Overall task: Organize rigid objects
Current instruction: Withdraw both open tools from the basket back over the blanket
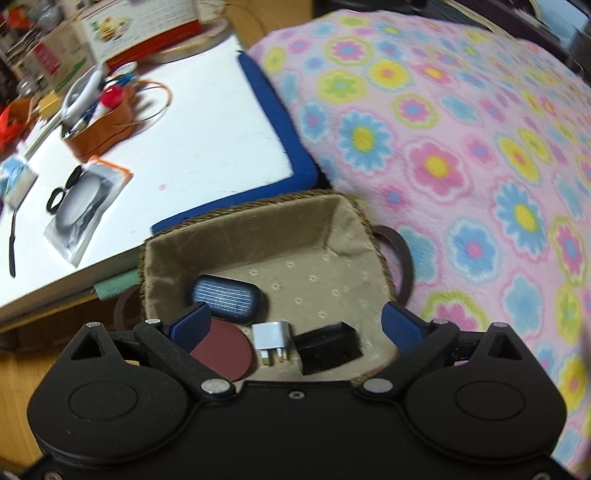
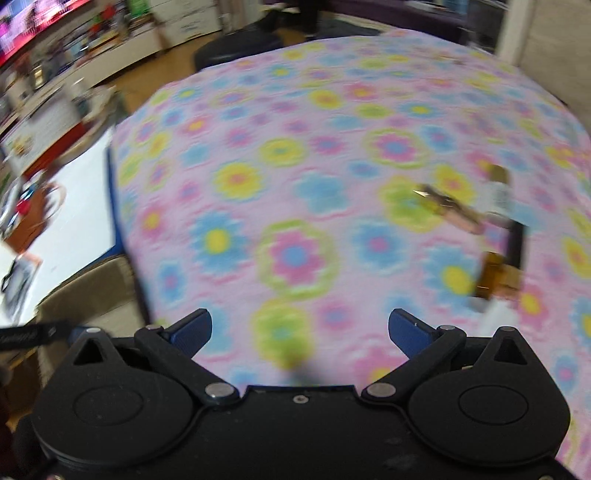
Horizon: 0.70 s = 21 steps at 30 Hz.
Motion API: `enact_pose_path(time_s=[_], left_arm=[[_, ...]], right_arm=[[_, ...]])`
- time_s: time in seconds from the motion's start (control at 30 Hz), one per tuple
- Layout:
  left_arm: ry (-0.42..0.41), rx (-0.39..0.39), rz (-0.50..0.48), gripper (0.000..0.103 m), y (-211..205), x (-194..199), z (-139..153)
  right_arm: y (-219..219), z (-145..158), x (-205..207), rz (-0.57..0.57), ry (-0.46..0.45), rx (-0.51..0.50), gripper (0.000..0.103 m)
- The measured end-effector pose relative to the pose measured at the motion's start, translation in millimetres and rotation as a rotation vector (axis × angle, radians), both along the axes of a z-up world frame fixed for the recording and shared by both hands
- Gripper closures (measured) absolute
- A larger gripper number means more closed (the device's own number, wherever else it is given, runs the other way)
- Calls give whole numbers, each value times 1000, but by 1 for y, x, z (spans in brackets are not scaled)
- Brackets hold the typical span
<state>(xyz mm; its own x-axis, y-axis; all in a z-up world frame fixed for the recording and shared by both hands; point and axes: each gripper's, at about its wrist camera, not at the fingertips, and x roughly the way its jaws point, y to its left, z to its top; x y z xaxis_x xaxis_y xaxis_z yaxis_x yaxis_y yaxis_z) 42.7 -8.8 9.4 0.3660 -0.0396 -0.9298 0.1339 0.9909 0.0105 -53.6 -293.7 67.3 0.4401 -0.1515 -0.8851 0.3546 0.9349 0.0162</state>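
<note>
A cloth-lined woven basket (image 1: 334,206) sits below my left gripper (image 1: 295,321), which is open and holds nothing. In the basket lie a dark solar-panel device (image 1: 229,297), a round maroon disc (image 1: 227,349), a white plug adapter (image 1: 271,341) and a black box (image 1: 328,347). My right gripper (image 2: 300,328) is open and empty above the flowered blanket (image 2: 295,184). On the blanket at the right, blurred, lie a gold-tipped pen-like thing (image 2: 448,210), a white-labelled bottle (image 2: 498,192) and an amber bottle with a black piece (image 2: 498,269).
A white table with a blue edge (image 1: 280,147) stands left of the blanket (image 1: 443,147). It carries an orange pouch of pens (image 1: 99,122), a clear bag with black rings (image 1: 77,206) and a carton (image 1: 144,26). Part of the basket (image 2: 92,291) shows at the right view's left.
</note>
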Motion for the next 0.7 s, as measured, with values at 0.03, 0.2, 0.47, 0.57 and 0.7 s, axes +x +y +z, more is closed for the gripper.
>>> enact_pose_path(time_s=[0.03, 0.2, 0.47, 0.57, 0.7], left_arm=[[2, 1, -18, 7, -5, -1, 0], [18, -29, -80, 7, -32, -9, 4], [68, -58, -196, 7, -101, -28, 5], [87, -48, -270, 7, -131, -39, 6], [74, -22, -396, 7, -168, -60, 10]], right_arm=[[-10, -1, -4, -21, 2, -14, 0], [-53, -7, -20, -114, 13, -101, 0], [-102, -8, -32, -189, 35, -107, 0], [-117, -6, -34, -209, 34, -94, 0], [-132, -6, -37, -238, 35, -43, 0]])
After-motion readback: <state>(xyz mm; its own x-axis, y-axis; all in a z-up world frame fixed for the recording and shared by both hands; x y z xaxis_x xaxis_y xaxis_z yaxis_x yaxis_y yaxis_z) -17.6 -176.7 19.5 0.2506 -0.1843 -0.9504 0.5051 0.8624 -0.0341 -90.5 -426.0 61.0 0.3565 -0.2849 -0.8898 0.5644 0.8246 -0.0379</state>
